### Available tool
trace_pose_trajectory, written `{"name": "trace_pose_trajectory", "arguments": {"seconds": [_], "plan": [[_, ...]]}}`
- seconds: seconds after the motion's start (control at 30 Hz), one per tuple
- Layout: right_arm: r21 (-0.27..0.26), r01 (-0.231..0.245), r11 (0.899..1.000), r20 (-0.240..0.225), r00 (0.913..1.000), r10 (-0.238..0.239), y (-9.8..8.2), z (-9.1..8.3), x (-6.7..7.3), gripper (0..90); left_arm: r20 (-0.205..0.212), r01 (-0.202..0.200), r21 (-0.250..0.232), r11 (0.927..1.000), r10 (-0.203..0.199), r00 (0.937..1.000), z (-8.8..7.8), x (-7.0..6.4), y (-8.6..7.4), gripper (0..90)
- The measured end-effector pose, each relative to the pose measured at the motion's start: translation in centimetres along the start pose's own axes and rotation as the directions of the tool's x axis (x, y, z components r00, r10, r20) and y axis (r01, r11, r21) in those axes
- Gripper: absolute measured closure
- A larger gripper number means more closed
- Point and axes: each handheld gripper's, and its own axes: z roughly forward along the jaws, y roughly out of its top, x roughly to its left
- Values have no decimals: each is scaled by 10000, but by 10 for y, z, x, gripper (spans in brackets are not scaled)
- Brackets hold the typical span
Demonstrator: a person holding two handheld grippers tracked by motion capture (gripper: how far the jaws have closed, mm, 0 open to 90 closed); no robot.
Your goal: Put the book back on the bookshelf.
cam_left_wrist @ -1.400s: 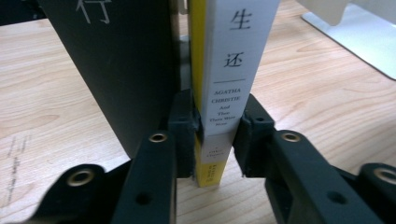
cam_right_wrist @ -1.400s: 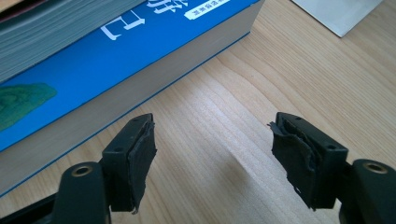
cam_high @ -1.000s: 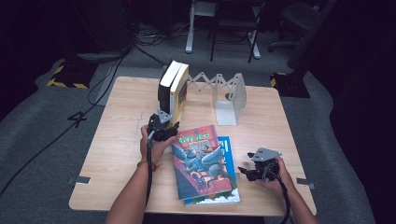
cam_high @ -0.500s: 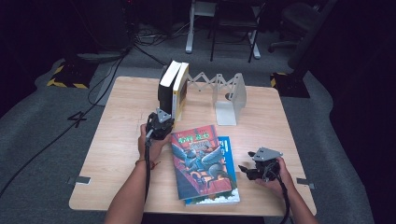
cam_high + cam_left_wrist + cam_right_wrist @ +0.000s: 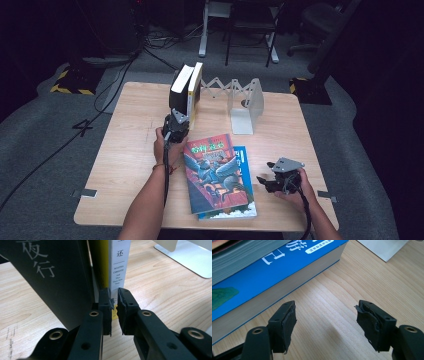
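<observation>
Left claw (image 5: 114,305) has just been closing and stands nearly pressed together, empty, before upright books (image 5: 186,90); right claw (image 5: 327,327) rests spread beside a blue book (image 5: 277,270) on the desk (image 5: 125,145)

The left forearm reaches up the desk's (image 5: 125,150) middle, its hand (image 5: 162,147) wrapped round the left gripper (image 5: 176,125), which points toward the far edge. Its jaws have just been closing and now stand nearly together, nothing between the pads (image 5: 106,306). The right hand (image 5: 295,187) rests near the desk's near right corner, the right gripper (image 5: 267,182) aimed leftward with jaws spread and empty.
</observation>
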Motion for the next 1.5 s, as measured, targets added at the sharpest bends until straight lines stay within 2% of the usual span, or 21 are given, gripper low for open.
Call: {"name": "trace_pose_trajectory", "arguments": {"seconds": [0.13, 0.3, 0.4, 0.6, 0.83, 1.03, 1.2, 1.3, 1.5], "plan": [[19, -14, 10000, 1, 10000, 14, -1, 1, -1, 318, 30, 171, 37, 9998, -171, 9998, 4, 0, 3, 794], [-8, -65, 10000, -5, 10000, 65, 0, 0, -1, 319, 44, 140, 122, 9998, -141, 9999, 6, 0, 6, 793], [-28, -26, 10000, -29, 10000, 26, 0, 1, 0, 325, -113, -61, 184, 9998, 63, 9999, 7, -1, 8, 790], [26, -3, 10000, -50, 10000, 3, -1, 1, -1, 325, -66, -29, 132, 9999, 30, 10000, 4, -2, 6, 776], [125, -50, 9999, 103, 9999, 49, -1, 2, -1, 330, 138, -598, 137, 9981, 596, 9981, -7, -8, -2, 765], [126, -5, 9999, 150, 9999, 4, 1, 2, 0, 330, 445, -683, -40, 9977, 684, 9967, -19, -6, -8, 758], [135, 8, 9999, 150, 9999, -10, 1, 3, 0, 332, 820, -977, 88, 9952, 967, 9919, -29, -6, -17, 754], [105, 42, 9999, 152, 9999, -43, 2, 2, 1, 333, 875, -1207, 158, 9926, 1189, 9890, -34, -6, -23, 745], [-8, -17, 10000, 53, 10000, 17, 4, 0, 0, 338, 1126, -1391, 223, 9900, 1357, 9843, -49, -1, -32, 731]]}}
